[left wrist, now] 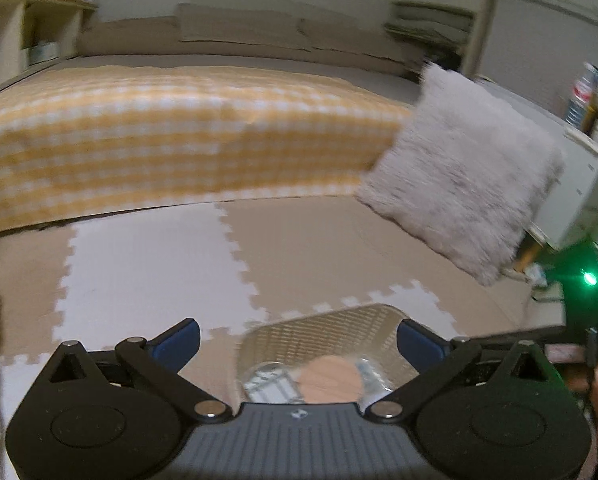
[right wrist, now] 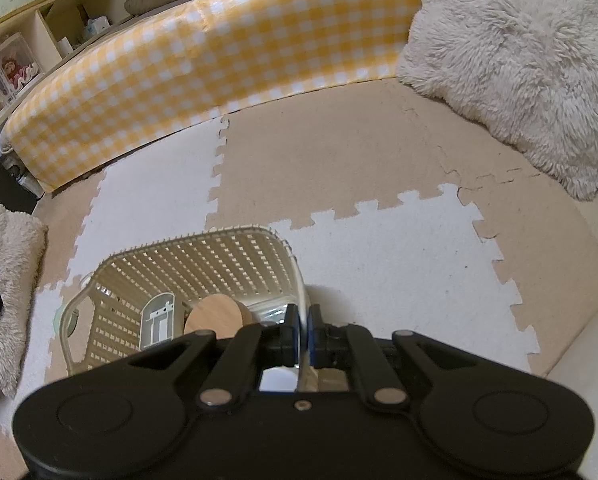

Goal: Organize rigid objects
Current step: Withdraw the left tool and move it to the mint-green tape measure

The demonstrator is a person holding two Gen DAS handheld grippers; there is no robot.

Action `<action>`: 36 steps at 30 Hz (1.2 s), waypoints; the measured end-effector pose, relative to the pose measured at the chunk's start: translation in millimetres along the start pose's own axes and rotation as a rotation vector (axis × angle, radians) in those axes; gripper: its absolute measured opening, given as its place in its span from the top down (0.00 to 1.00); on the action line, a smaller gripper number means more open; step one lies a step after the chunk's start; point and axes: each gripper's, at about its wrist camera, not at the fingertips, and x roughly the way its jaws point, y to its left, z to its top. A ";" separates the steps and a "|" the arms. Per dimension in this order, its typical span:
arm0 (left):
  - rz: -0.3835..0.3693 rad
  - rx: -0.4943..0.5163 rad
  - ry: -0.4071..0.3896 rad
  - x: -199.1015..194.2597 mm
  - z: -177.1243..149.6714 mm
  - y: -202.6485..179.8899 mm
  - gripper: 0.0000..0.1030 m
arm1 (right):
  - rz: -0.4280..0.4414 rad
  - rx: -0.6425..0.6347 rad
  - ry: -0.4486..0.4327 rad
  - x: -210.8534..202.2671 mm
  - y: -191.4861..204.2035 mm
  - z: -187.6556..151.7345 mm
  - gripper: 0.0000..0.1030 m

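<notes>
Clearly the right tool (right wrist: 305,328) is clamped tight on the thin rim of the basket (right wrist: 203,264), steadying it on the foam floor mat (right wrist: 379,264). The left tool (left wrist: 299,340) stands fully spread and empty above the basket. Inside lie a round wooden-lidded container (right wrist: 213,316) and a clear plastic box (right wrist: 157,320). I judge the basket light and stiff but springy at its latticed wall, so the rim or a handle cutout is the best hold; the smooth lid looks slippery, better gripped across its sides.
</notes>
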 end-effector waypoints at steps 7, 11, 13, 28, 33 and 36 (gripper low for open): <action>0.174 -0.093 -0.015 1.5 -1.1 52.2 0.00 | -0.013 -0.022 -0.005 0.0 1.9 -0.9 0.95; 0.256 -0.181 -0.011 5.1 -7.9 85.1 0.00 | -0.013 -0.027 -0.008 0.2 0.9 -1.7 0.95; 0.312 -0.213 -0.020 7.5 -12.6 97.8 0.00 | -0.015 -0.035 -0.010 0.0 1.9 -1.9 0.95; 0.465 -0.355 0.003 30.8 -57.4 147.0 0.00 | -0.060 -0.129 -0.047 -0.1 12.2 -7.3 0.94; 0.495 -0.373 0.011 38.9 -68.3 154.8 0.00 | -0.063 -0.143 -0.045 -0.3 12.8 -7.1 0.94; 0.507 -0.386 0.020 44.1 -75.4 157.4 0.00 | -0.065 -0.148 -0.041 -0.4 13.8 -7.0 0.94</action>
